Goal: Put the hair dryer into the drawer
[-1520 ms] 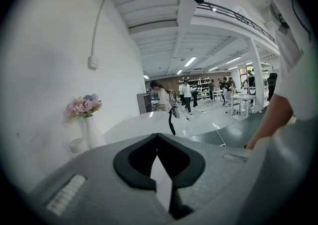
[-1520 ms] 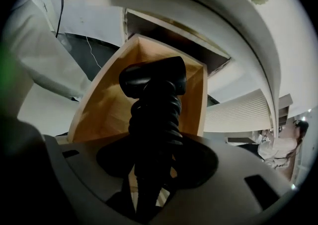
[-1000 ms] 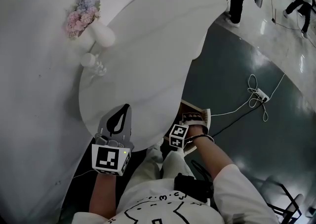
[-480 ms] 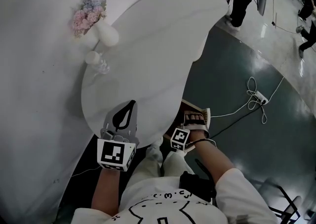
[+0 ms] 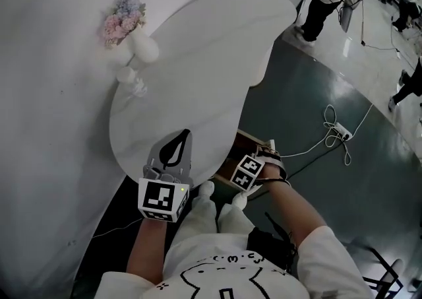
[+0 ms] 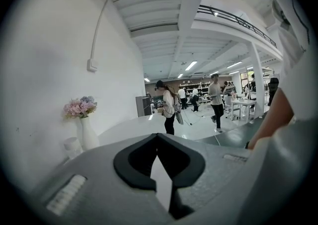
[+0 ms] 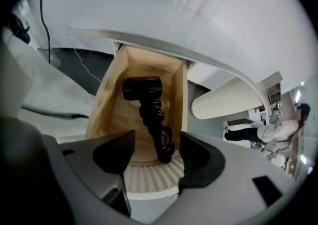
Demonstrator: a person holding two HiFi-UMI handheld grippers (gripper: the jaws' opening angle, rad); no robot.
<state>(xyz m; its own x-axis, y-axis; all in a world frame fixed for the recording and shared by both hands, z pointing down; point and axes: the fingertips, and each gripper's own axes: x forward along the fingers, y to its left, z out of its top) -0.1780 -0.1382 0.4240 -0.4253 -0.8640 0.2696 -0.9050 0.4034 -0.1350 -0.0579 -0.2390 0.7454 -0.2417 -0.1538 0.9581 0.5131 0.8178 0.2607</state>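
Right hand-held gripper (image 7: 156, 150), jaws just opening wide and holding nothing, hangs over an open wooden drawer (image 7: 107, 101) under the white surface (image 5: 198, 73). The black hair dryer (image 7: 142, 89) lies inside, so the task looks done. Only the right gripper view shows it; the head view hides it. Left hand-held gripper (image 6: 158, 139) is closed, empty.

We see a white table (image 5: 198, 73) with a rounded top. By the wall, a white vase (image 5: 141, 47) of flowers (image 5: 123, 18) and a small white cup (image 5: 124, 75) stand on it. Under the top a wooden drawer (image 7: 107, 100) stands open, and the black hair dryer (image 7: 143, 89) lies inside. A power strip (image 5: 341, 131) lies on the dark floor (image 5: 310, 86).
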